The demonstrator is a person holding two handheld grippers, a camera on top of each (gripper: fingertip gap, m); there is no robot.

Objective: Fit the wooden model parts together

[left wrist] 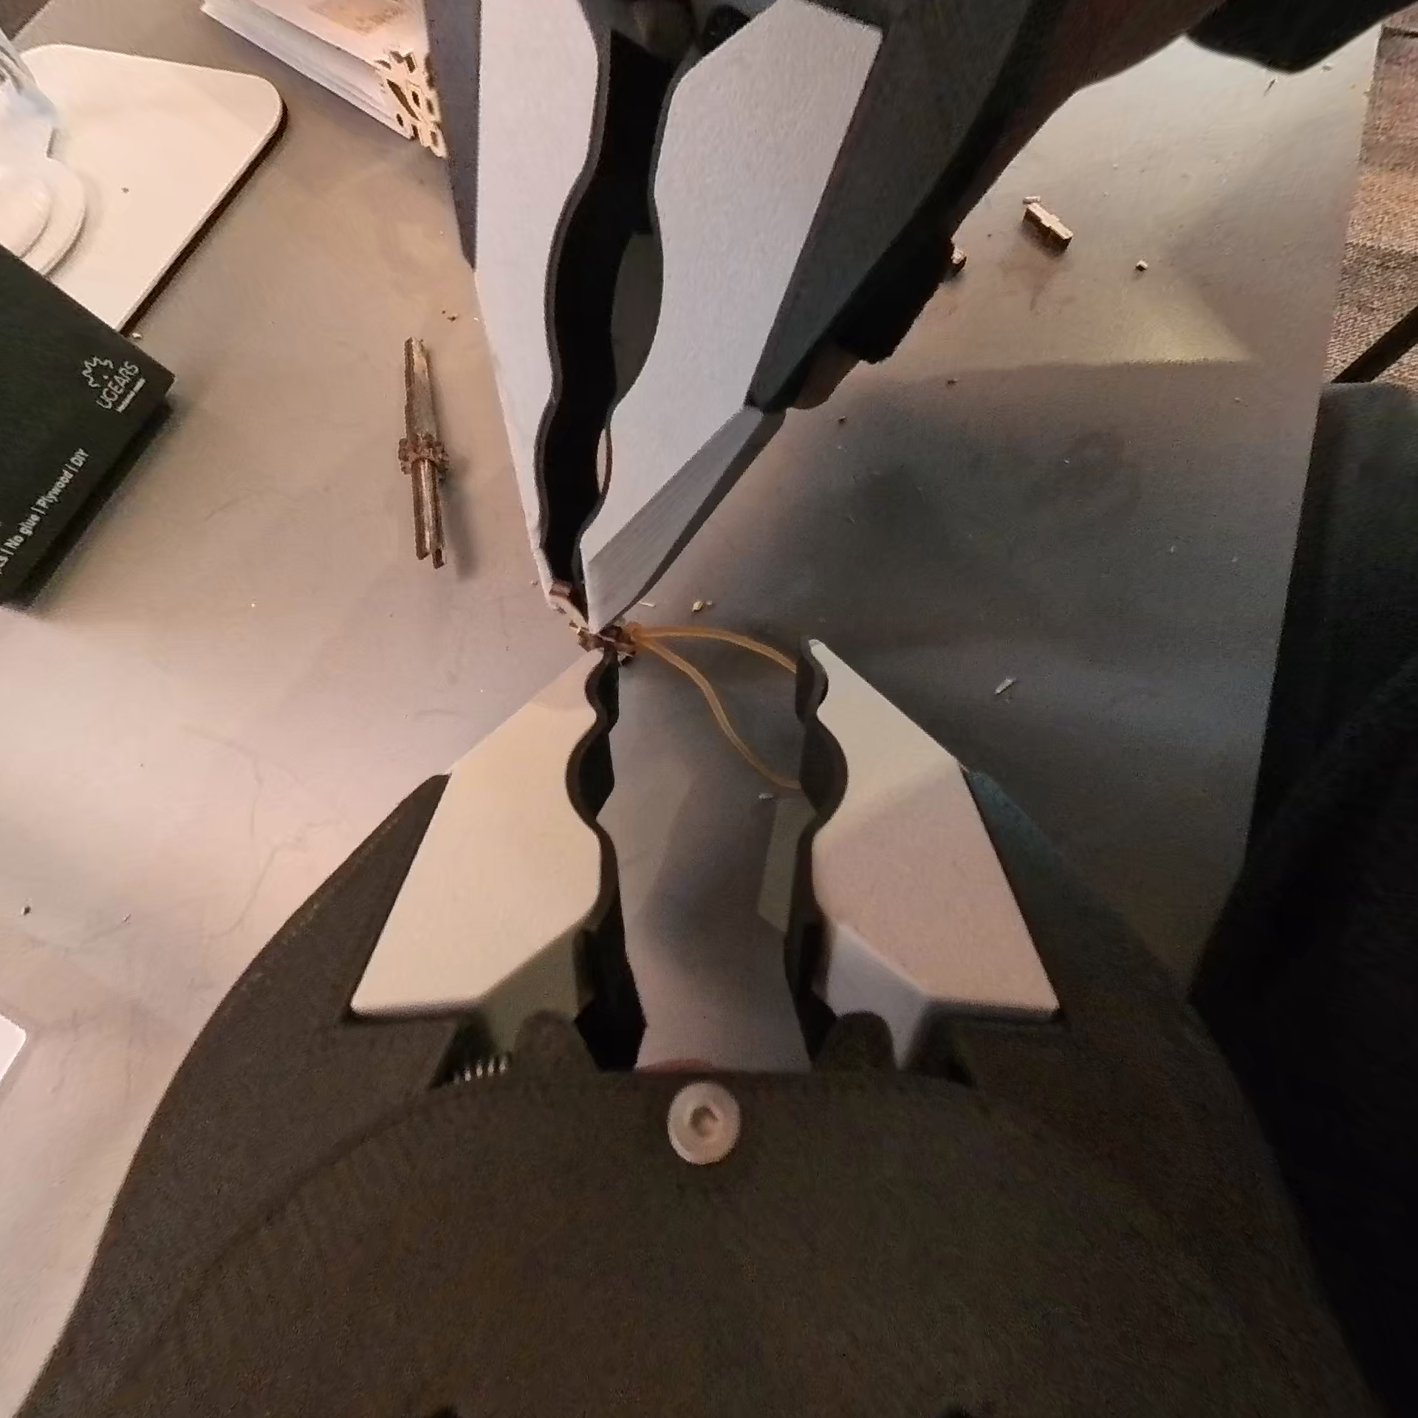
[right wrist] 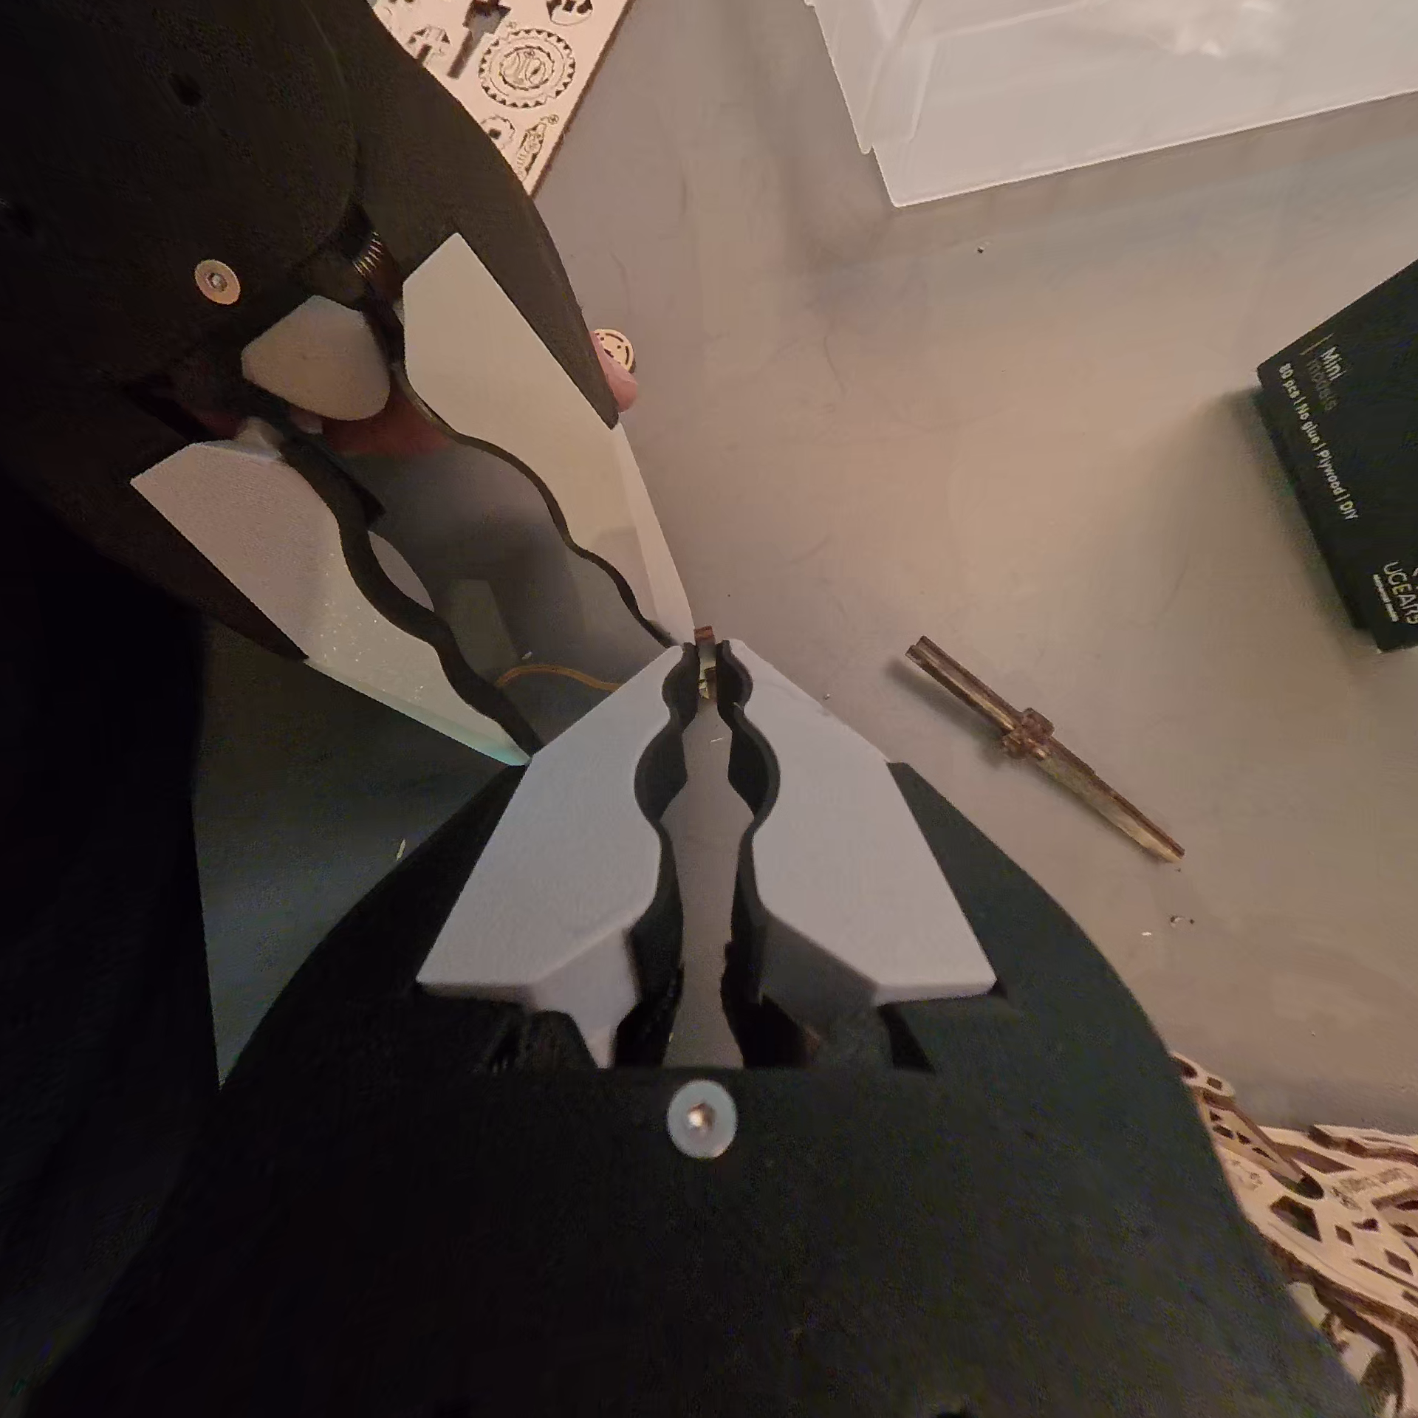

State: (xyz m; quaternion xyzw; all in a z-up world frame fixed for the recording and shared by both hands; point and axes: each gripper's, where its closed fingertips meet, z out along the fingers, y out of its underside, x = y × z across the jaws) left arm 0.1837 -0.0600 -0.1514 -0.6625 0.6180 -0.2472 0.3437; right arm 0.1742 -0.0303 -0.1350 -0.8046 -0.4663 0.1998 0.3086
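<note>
1. The left gripper [left wrist: 710, 652] stands with its jaws wide apart and nothing clamped between them; a tan rubber band [left wrist: 721, 690] loops across the gap, from the right finger to the small wooden part [left wrist: 606, 637] just off the left fingertip.
2. The right gripper [right wrist: 704, 660] has its jaws nearly together at the tips, pinching the small wooden part [right wrist: 704, 675] there; the piece pokes out just past the fingertips.
3. In the left wrist view the right gripper [left wrist: 572, 602] comes down from above, its tips meeting the wooden part directly ahead of the left gripper's left fingertip.
4. Left of the right gripper's fingers lies a wooden axle with a small gear [left wrist: 423, 456] flat on the grey table [left wrist: 268, 690]; it sits apart from both tools.
5. Farther left is a dark box [left wrist: 69, 430].
6. Beyond it, a white tray [left wrist: 153, 169] and a stack of plywood sheets [left wrist: 361, 69] lie at the far edge.
7. Small wood scraps [left wrist: 1045, 222] lie far right of the right gripper.
</note>
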